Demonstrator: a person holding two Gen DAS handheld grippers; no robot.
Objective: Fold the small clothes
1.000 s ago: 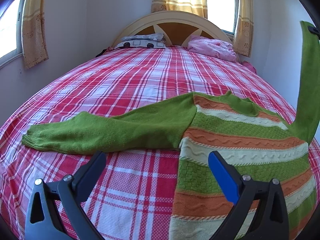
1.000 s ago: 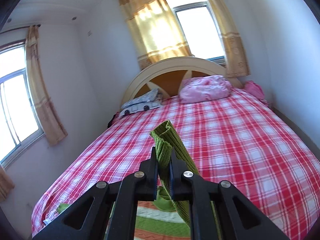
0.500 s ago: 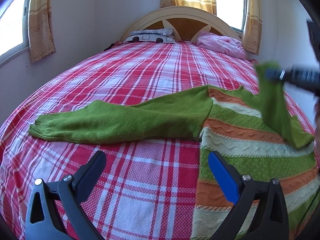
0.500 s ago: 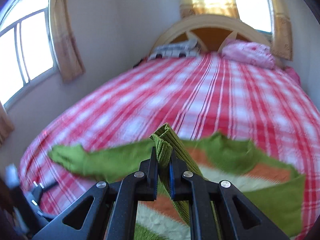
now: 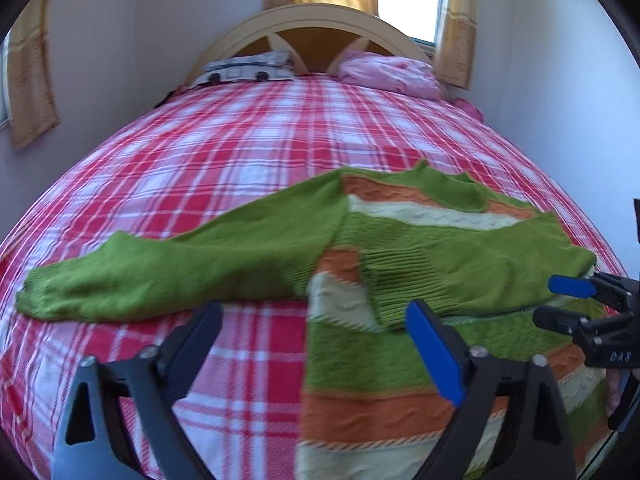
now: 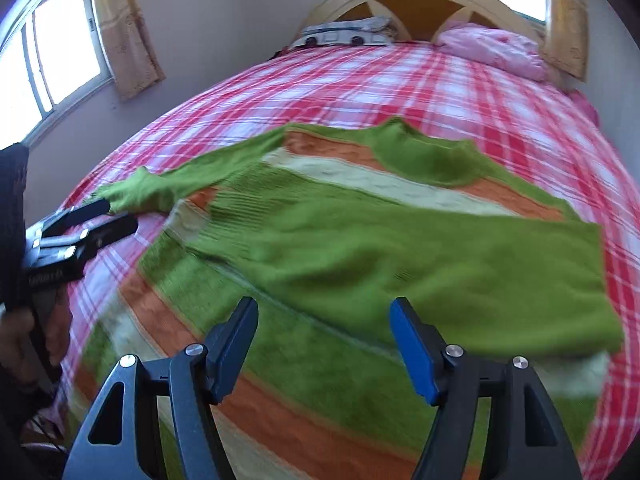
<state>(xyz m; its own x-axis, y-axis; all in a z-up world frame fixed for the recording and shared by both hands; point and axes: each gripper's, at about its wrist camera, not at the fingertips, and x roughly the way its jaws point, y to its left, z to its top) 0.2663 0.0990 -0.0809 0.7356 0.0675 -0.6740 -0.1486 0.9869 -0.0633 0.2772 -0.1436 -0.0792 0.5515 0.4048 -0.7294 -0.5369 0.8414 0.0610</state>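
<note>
A green, orange and cream striped sweater [image 5: 400,352] lies flat on the red plaid bed [image 5: 248,152]; it also shows in the right wrist view [image 6: 320,360]. Its right sleeve [image 6: 420,264] is folded across the chest, cuff to the left. Its left sleeve [image 5: 160,268] lies stretched out to the left on the bed. My left gripper [image 5: 316,344] is open and empty, just above the sweater's left edge. My right gripper [image 6: 324,340] is open and empty above the folded sleeve; it shows at the right edge of the left wrist view [image 5: 568,300].
Two pillows, a patterned one [image 5: 248,68] and a pink one [image 5: 388,72], lie by the headboard [image 5: 316,28]. Walls and curtained windows [image 6: 48,60] surround the bed. The far half of the bed holds only the plaid sheet.
My right gripper carried the right sleeve down across the sweater's chest, let go of it and opened. My left gripper stayed open and shifted slightly to the right.
</note>
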